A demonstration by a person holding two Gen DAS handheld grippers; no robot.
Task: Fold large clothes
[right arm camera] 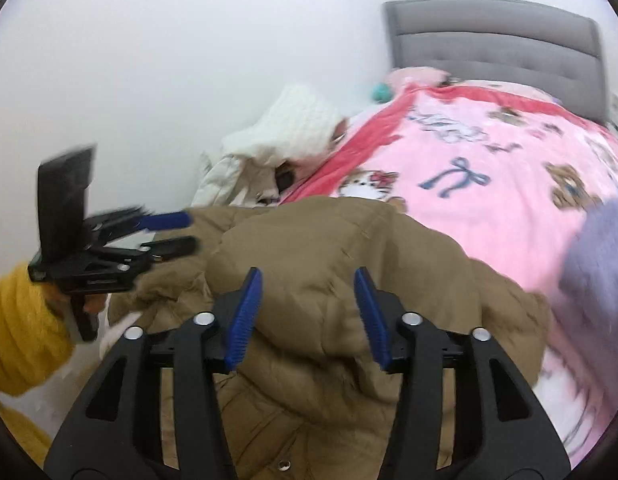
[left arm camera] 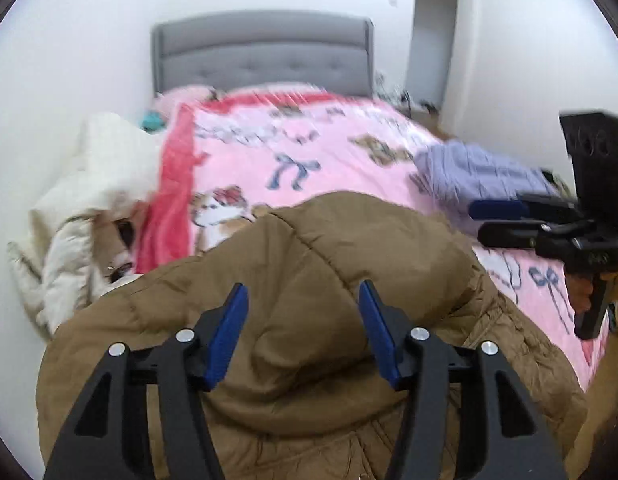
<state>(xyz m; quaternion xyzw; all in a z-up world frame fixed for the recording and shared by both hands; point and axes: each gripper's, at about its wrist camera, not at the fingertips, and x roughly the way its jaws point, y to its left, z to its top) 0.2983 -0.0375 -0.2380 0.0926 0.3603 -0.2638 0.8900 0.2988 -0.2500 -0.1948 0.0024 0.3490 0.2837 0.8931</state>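
My left gripper (left arm camera: 303, 300) hangs with its fingers spread apart and nothing pinched between them; the brown puffy coat (left arm camera: 309, 264) lies just beyond and below my blue pads (left arm camera: 229, 336), its padded bulk filling the gap between them without either pad pressing on it. My right gripper (right arm camera: 308, 292) is the same, fingers parted, the coat heaped under and ahead of them, free of my grip. Past both sets of fingertips the coat rests on the near end of the pink blanket (left arm camera: 309, 144), which covers the bed up to the grey headboard (left arm camera: 265, 56). Off to the left of my left fingers sits a cream jacket (left arm camera: 89, 208) against the wall; to the right of my right fingers lies a lilac garment (right arm camera: 597, 264). My yellow sleeve (right arm camera: 17, 328) shows behind the left gripper in the right view.
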